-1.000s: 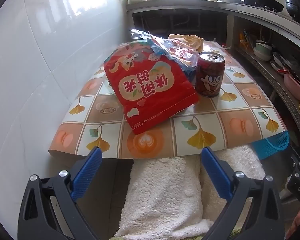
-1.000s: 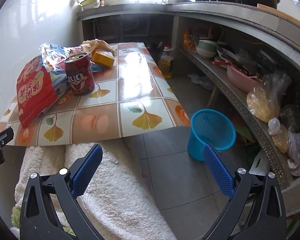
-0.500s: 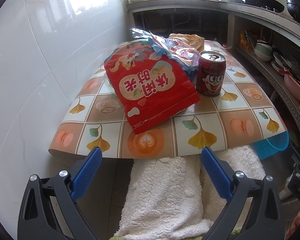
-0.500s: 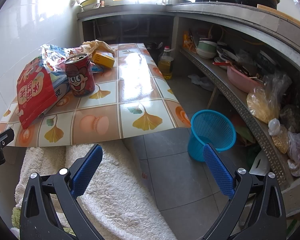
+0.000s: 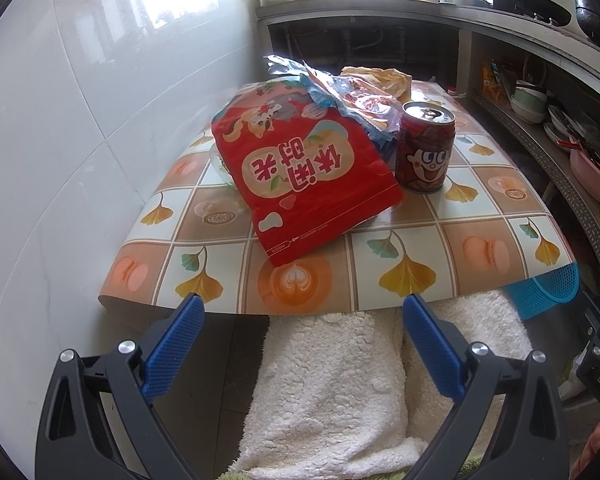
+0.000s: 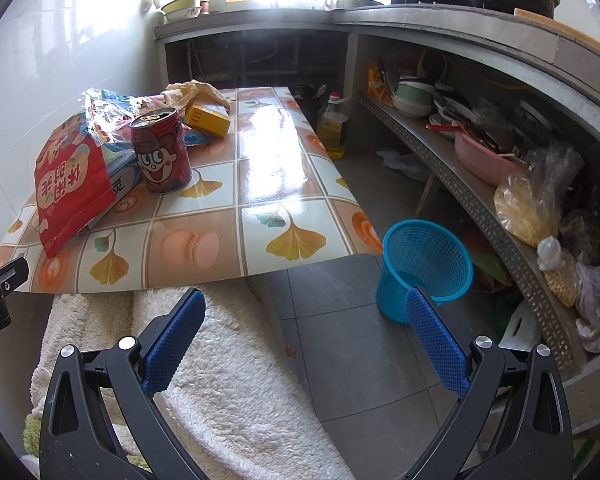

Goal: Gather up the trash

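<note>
Left wrist view — patterned table (image 5: 416,236), tiled wall (image 5: 60,120), possibly kitchen.

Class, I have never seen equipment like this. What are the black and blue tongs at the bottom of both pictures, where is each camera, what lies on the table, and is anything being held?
The tongs are hand-held grippers: a person carries one in each hand, with a fisheye camera on each looking forward along its fingers. One picture looks over the left gripper, the other over the right gripper. Both are open and hold nothing.

On the patterned table lie a red snack bag, a red drink can, crumpled clear wrappers and a yellow box. A blue mesh bin stands on the floor beside the table, probably for the trash. Fluffy white fabric lies below the grippers.
</note>
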A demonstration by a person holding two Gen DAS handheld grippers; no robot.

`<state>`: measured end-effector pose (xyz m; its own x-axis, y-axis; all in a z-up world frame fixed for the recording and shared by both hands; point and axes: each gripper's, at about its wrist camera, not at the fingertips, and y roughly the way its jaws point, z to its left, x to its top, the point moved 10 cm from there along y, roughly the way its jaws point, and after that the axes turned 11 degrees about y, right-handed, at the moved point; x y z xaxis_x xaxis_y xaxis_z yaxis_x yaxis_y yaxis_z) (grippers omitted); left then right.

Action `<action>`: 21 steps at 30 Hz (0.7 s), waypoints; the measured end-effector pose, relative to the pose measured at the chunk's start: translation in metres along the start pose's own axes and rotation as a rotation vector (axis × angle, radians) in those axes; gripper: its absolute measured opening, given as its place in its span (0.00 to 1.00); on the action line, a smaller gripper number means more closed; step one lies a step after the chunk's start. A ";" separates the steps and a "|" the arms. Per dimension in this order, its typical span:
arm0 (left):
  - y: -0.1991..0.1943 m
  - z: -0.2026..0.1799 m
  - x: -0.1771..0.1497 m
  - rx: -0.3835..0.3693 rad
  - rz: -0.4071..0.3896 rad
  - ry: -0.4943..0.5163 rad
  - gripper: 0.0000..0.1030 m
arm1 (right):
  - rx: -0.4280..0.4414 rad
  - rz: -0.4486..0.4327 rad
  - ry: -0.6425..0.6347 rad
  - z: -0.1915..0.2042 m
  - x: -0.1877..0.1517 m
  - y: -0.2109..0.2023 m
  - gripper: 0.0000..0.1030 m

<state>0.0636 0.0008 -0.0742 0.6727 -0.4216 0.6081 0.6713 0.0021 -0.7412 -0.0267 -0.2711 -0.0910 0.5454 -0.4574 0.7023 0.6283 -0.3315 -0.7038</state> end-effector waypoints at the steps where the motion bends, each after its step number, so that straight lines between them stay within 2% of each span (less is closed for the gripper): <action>1: 0.000 0.000 0.000 0.000 0.000 0.000 0.94 | 0.000 0.000 0.000 0.000 0.000 0.000 0.94; 21: 0.003 0.002 0.000 -0.003 0.004 -0.001 0.94 | 0.002 -0.002 0.002 -0.001 -0.001 0.000 0.94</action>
<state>0.0659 0.0031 -0.0755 0.6755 -0.4210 0.6053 0.6678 0.0014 -0.7443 -0.0276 -0.2714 -0.0913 0.5428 -0.4583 0.7038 0.6308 -0.3308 -0.7019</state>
